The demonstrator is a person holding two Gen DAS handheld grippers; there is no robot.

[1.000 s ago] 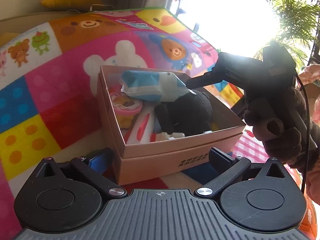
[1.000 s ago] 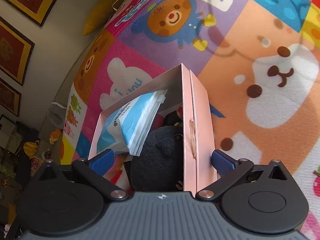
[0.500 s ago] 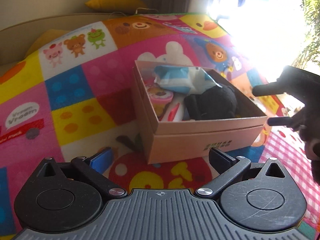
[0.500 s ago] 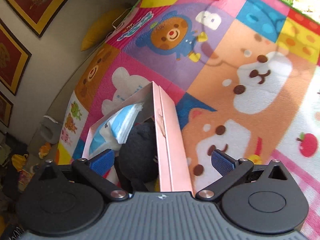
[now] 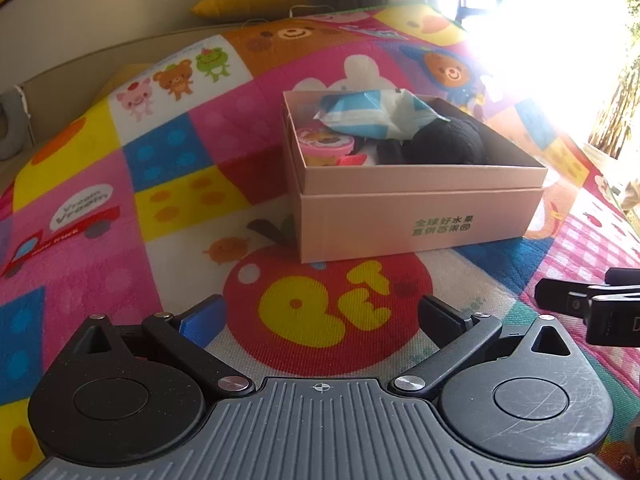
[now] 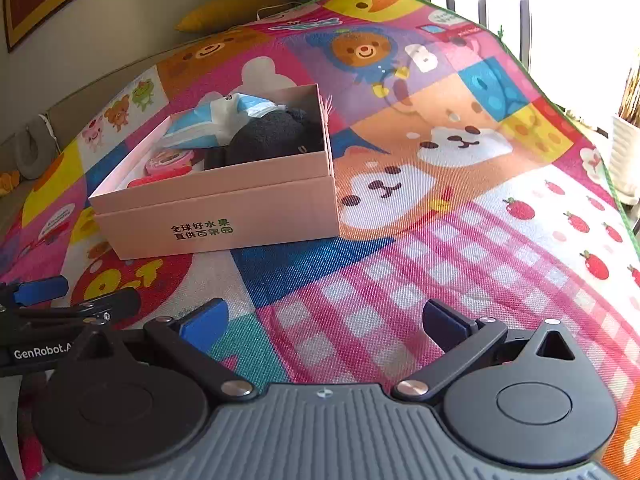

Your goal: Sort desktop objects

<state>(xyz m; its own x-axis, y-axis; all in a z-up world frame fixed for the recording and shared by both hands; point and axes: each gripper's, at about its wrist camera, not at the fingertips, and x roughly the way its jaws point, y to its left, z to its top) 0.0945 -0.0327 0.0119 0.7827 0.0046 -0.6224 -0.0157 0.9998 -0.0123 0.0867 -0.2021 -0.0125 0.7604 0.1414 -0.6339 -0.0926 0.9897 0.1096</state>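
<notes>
A pale pink cardboard box (image 5: 420, 216) sits open on a bright cartoon-print play mat (image 5: 180, 200), with green printed characters on its near wall. Inside it, a blue-and-white soft packet (image 5: 372, 118) lies at the far side, partly resting on a black plush toy (image 5: 444, 144) that fills the right part of the box. To the left of the plush lies a small round pink container (image 5: 324, 146), and a red item (image 5: 352, 160) is just visible beside it, mostly hidden by the near wall. The left tool (image 5: 320, 316) hovers over the mat near the box, its two fingers spread well apart with nothing between them, above a red apple print. The right tool (image 6: 326, 318) is likewise spread wide and empty, over the pink checked patch of the mat, to the right of and nearer than the box. In the right wrist view the left tool shows at the far left edge. A yellow cushion (image 6: 232, 10) lies at the far edge of the mat against the wall.
</notes>
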